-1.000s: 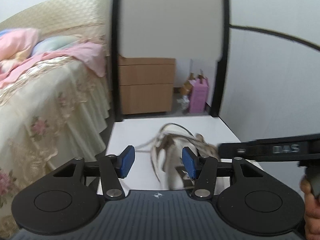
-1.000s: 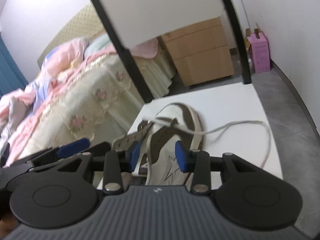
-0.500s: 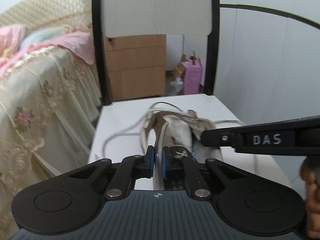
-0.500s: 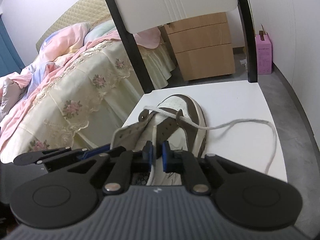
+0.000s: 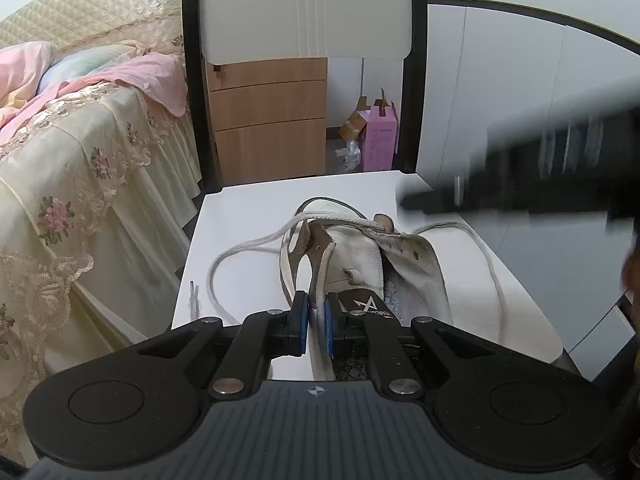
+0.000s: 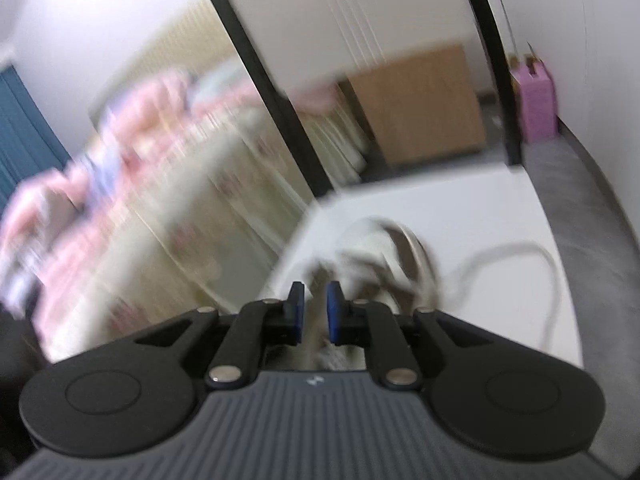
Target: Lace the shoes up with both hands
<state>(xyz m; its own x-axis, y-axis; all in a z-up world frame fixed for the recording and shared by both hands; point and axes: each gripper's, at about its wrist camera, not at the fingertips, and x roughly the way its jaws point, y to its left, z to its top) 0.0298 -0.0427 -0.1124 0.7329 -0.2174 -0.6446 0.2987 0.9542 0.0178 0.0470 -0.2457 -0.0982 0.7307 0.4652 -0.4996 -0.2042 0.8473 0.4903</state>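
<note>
Shoe (image 5: 360,256) sits mid-frame on the white chair seat (image 5: 248,216), lace (image 5: 240,248) looping left. Left gripper (image 5: 316,322) is clamped on the shoe's side edge, low centre. Tongue label beside the pads: a star logo, text too small to read. Right gripper (image 6: 314,312) jaws opening; view blurred, can't tell if anything is between them.

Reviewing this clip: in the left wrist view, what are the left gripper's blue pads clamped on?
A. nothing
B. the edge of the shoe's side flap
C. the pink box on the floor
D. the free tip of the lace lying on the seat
B. The left gripper is shut on the edge of the shoe side flap, whose pale rim runs up from between the pads; the lace tip lies free on the chair seat.
</note>
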